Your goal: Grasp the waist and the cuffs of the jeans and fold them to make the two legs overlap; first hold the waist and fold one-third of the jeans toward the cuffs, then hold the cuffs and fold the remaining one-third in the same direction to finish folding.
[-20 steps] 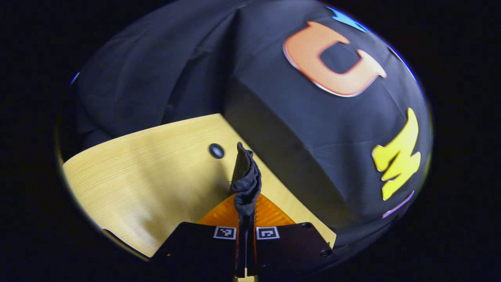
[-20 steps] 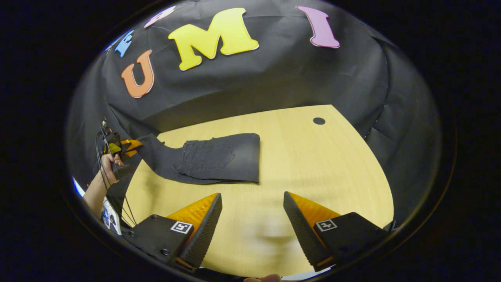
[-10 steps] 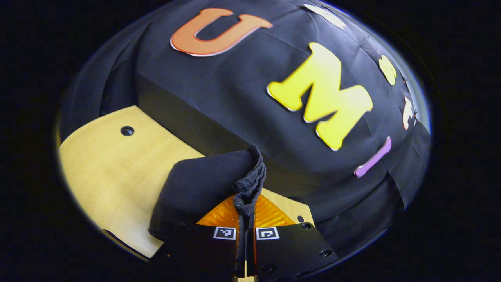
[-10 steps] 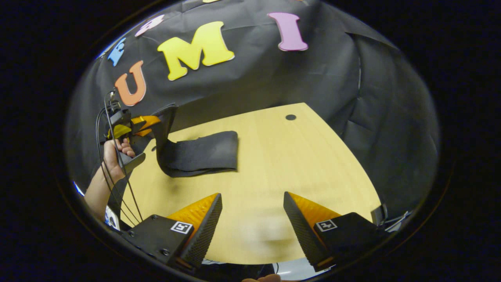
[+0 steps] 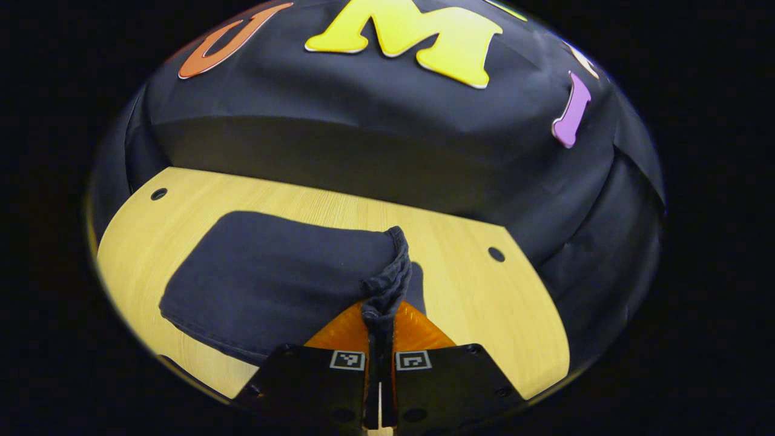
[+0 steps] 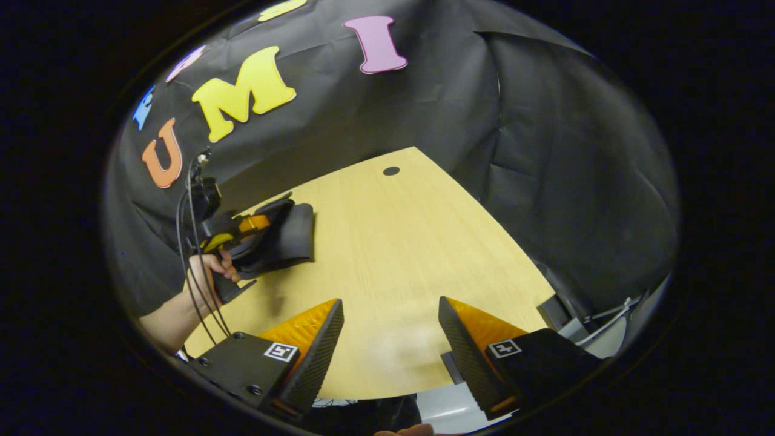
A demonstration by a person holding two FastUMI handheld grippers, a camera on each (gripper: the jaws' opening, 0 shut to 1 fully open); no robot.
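Both left gripper (image 5: 380, 327) fingers pinch jeans (image 5: 272, 281) hem mid-table (image 5: 472, 290).

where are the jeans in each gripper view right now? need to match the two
Left gripper view: jeans lie folded on the table, left of centre, one bunched edge pinched in the left gripper.
Right gripper view: jeans at middle left, beside the left gripper and the hand holding it.
Shared landmark: the left gripper clamped on the jeans.
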